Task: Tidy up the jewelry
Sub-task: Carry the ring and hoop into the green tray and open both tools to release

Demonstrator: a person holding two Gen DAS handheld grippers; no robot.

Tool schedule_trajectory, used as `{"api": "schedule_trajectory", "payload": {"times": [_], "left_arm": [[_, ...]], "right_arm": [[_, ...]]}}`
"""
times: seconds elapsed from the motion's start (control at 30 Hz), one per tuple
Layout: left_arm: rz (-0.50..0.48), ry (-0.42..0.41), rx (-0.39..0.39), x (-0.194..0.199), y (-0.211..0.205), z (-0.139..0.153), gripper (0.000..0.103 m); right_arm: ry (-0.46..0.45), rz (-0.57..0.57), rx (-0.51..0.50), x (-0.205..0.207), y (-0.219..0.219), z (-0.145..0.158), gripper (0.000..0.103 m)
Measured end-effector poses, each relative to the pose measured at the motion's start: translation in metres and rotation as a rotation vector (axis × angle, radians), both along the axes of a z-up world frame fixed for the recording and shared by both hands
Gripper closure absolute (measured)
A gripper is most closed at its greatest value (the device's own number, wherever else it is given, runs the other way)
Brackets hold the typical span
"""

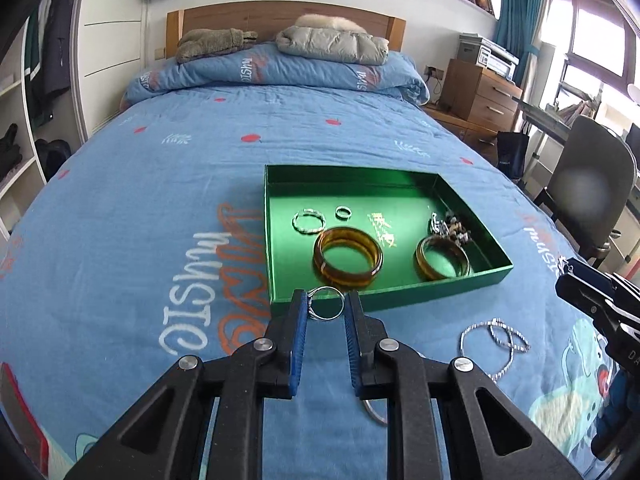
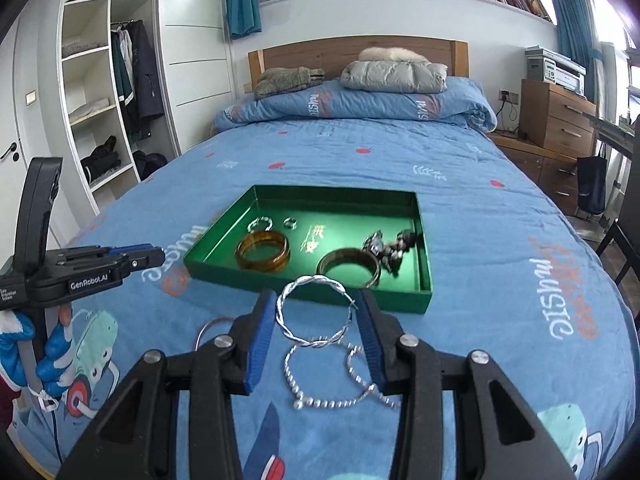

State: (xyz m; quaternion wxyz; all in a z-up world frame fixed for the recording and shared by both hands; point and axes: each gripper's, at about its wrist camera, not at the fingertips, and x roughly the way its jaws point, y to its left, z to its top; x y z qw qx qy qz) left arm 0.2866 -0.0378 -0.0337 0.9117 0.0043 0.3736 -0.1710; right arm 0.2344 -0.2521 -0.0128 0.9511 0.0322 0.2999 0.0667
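Tray [image 1: 390,298] near wall ahead; bedspread [image 1: 140,184] left open.

The tray [image 1: 272,240] is glossy green with gold lettering [image 1: 383,229] at its middle. In it, at 9 o'clock and at 4 o'clock, lie two translucent amber bangles [image 1: 347,257], and a silver ring [image 1: 343,212] at 11 o'clock. The bedspread [image 1: 160,208] is blue, dotted with red apples and white leaf sprigs, with white and orange words. Both grippers have black arms and blue pads [image 2: 260,340]. The right gripper's [image 2: 316,320] hoop [image 2: 312,312] is twisted silver; the left gripper's [image 1: 326,310] ring [image 1: 327,304] is plain silver. The glove [image 2: 52,356] is blue and white.
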Motion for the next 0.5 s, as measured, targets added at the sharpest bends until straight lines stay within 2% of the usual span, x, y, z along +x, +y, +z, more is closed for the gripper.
{"api": "schedule_trajectory", "payload": {"times": [0.23, 0.33, 0.5], "left_arm": [[0.008, 0.02, 0.02, 0.077, -0.039, 0.006, 0.085], [0.005, 0.04, 0.038, 0.107, -0.058, 0.0, 0.085], [0.006, 0.099, 0.086, 0.142, -0.09, -0.024, 0.085]], "right_arm": [[0.016, -0.039, 0.005, 0.089, -0.018, 0.005, 0.064], [0.057, -0.059, 0.009, 0.124, -0.025, -0.009, 0.064], [0.182, -0.091, 0.029, 0.17, -0.041, -0.047, 0.064]]}}
